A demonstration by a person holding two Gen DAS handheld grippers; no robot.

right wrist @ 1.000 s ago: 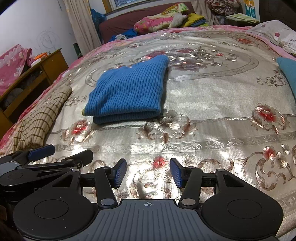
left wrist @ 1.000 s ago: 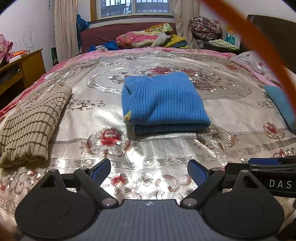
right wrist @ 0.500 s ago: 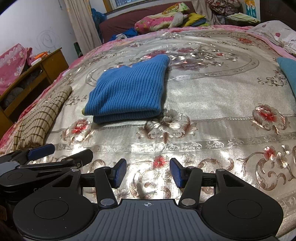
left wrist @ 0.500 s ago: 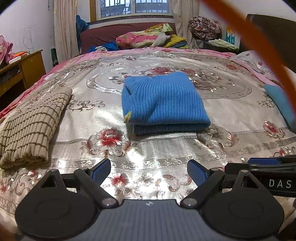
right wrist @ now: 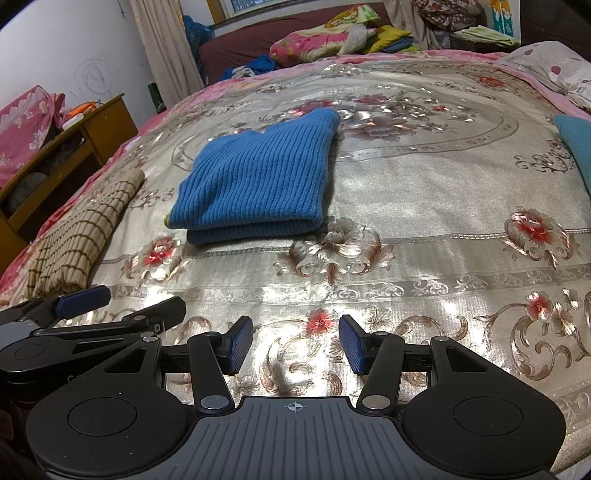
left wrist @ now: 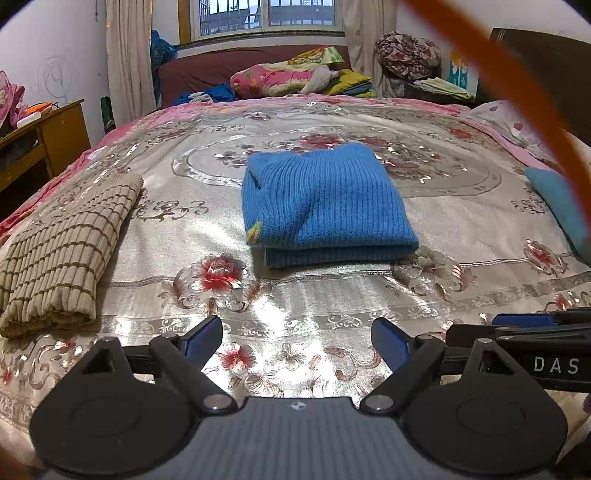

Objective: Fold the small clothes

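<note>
Left wrist view: centrally, a folded blue ribbed knit sweater (left wrist: pixel 325 206) lies on the floral satin bedspread (left wrist: pixel 295 295), a folded beige striped knit garment (left wrist: pixel 62 251) well apart at its left. The left hand-held gripper (left wrist: pixel 295 341) stands wide and empty, its jaws having just closed slightly. Right wrist view: the right hand-held gripper (right wrist: pixel 295 345) is half-spread, empty, near the bed's front edge.

daylight enters through the far window (left wrist: pixel 267 16) and leaves bright glare on the shiny bedspread (left wrist: pixel 295 291), strongest near the cameras. the blue sweater (left wrist: pixel 325 203) casts a soft shadow at its near edge. both views bow at the edges with dark corners. an orange streak (left wrist: pixel 517 85), far right, is blurred.
</note>
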